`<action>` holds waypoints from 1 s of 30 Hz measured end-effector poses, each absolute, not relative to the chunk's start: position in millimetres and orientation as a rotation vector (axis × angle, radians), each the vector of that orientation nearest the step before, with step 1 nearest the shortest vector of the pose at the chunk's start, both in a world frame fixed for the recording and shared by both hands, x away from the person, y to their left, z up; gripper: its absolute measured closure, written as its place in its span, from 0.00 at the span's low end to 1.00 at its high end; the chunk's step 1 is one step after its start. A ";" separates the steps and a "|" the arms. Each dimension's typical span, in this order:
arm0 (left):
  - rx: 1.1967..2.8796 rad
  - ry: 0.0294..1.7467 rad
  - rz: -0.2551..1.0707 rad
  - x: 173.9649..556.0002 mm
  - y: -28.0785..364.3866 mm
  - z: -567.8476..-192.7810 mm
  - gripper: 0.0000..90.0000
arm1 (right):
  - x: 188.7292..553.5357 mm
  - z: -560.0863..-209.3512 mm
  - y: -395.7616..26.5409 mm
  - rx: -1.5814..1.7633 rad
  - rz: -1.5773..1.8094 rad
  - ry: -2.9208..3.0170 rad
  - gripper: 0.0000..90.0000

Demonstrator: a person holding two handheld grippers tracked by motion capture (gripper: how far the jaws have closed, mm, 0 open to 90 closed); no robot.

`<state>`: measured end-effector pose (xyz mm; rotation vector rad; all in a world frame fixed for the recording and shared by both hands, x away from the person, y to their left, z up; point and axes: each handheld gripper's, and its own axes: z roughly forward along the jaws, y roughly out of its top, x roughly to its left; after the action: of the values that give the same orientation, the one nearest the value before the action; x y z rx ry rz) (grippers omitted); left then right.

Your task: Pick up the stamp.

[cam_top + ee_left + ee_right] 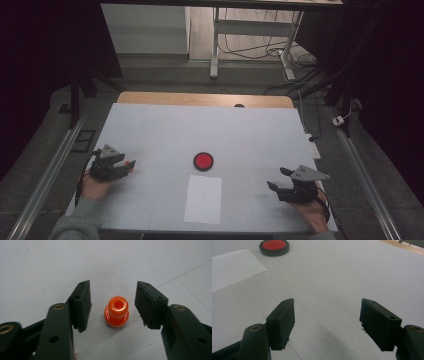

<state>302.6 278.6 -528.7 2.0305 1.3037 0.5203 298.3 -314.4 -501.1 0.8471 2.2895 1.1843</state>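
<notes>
A small glossy orange peg [116, 312] with a hole in its top stands upright on the white table cover [50, 262]. My left gripper [113, 291] straddles it, with a gap between each pad and the peg. In the high view that left gripper [126, 165] sits at the table's left, the orange peg [131, 163] at its tips. My right gripper [327, 315] stands open over bare cover, nothing between its jaws; in the high view the right gripper [278, 178] is at the right front.
A red disc in a black rim [203, 161] lies mid-table, also seen as the red disc [274, 245] far left of my right jaws. A white paper sheet [203, 198] lies in front of it. Desk legs and cables stand beyond the table's far edge.
</notes>
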 end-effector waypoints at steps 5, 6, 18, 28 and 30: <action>2.039 1.303 0.500 302.8 278.7 -529.6 0.60 | 298.3 -500.9 -315.0 0.846 1.183 2.290 0.31; 2.040 1.303 0.499 302.8 278.7 -529.8 0.62 | 298.2 -500.8 -315.1 0.846 1.181 2.290 0.31; 2.057 1.295 0.486 302.4 278.5 -530.8 0.73 | 297.6 -500.3 -315.9 0.850 1.173 2.286 0.32; 2.051 1.301 0.474 302.3 279.4 -531.4 0.80 | 297.6 -500.0 -315.9 0.850 1.178 2.286 0.32; 2.049 1.301 0.479 301.9 279.5 -531.5 0.80 | 297.4 -499.8 -315.9 0.850 1.178 2.283 0.32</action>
<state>301.9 279.5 -531.5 2.0495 1.3012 0.4790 297.4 -315.9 -499.8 0.8498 2.2827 1.1776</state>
